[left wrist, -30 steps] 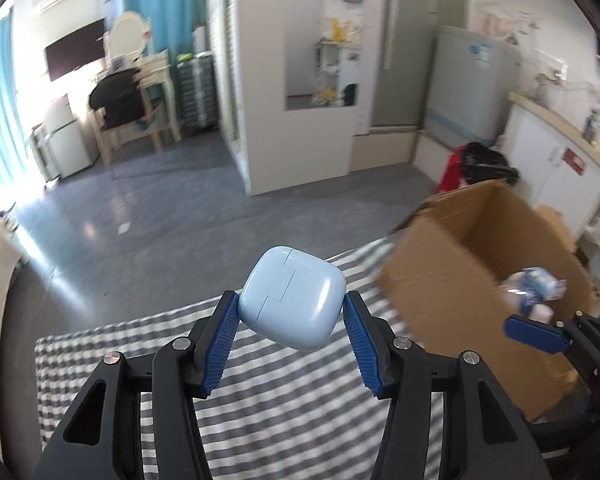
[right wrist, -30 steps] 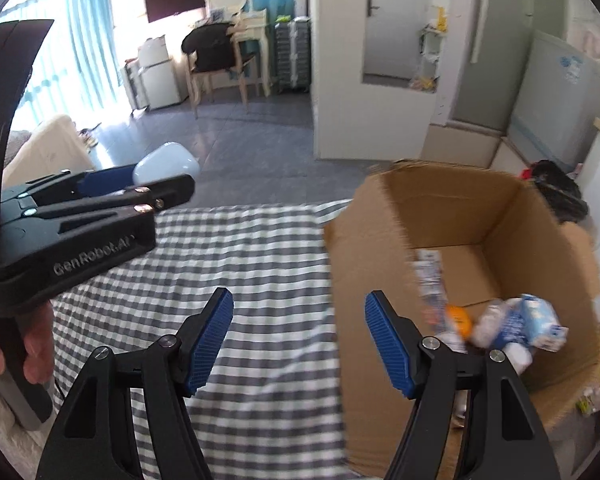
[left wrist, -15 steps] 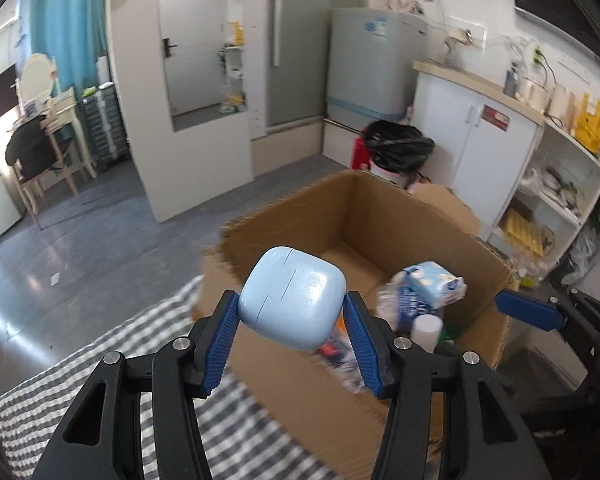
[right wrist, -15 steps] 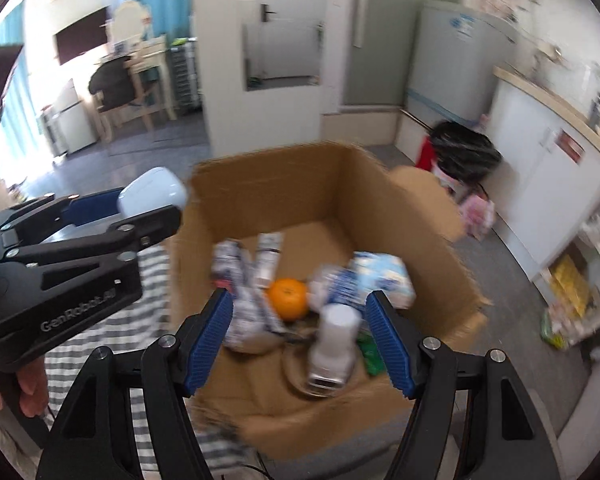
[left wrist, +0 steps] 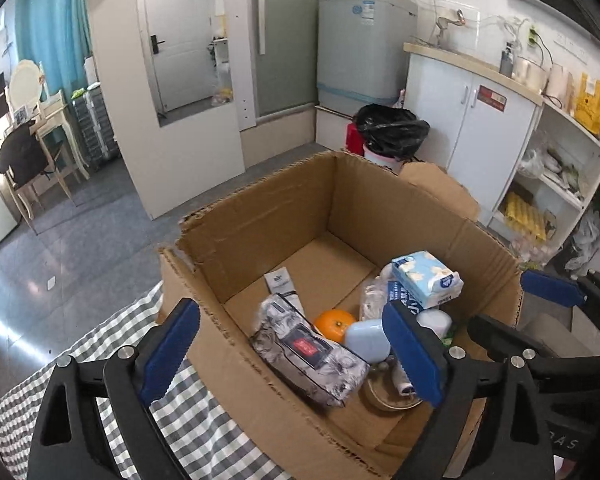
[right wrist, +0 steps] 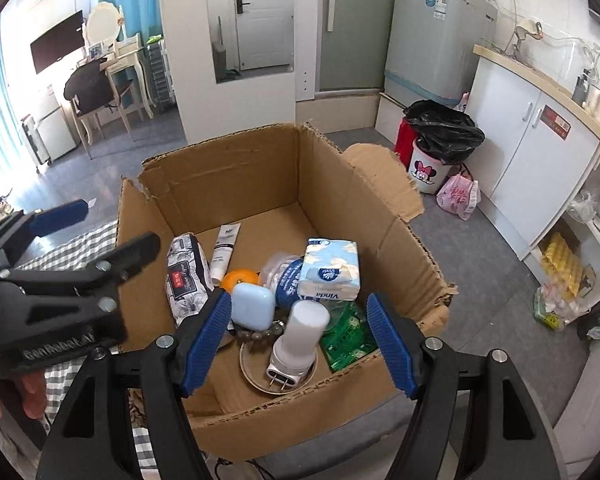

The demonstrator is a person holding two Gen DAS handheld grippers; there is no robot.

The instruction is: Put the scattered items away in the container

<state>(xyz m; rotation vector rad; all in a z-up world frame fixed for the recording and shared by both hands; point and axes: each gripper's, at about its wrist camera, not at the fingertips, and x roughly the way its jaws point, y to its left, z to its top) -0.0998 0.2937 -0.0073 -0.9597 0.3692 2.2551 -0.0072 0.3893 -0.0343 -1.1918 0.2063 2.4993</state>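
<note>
Left wrist view shows my left tool (left wrist: 290, 350) opening over the cardboard box (left wrist: 260, 216), nothing between its pads; the pale blue case (left wrist: 366, 340) lies inside beside the orange (left wrist: 334, 320). I should finish spreading, then lift straight clear of the near wall. Right wrist view alone shows my right tool (right wrist: 296, 342) open and empty, and the white plug-in lamp (right wrist: 300, 340) whole.

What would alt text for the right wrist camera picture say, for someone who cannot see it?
An open cardboard box seen from above holds a pale blue case, an orange, a tissue pack, a tube and a white plug-in device. The right gripper hovers open above it, nothing held, the left gripper alongside, its fingers opening and empty.
</note>
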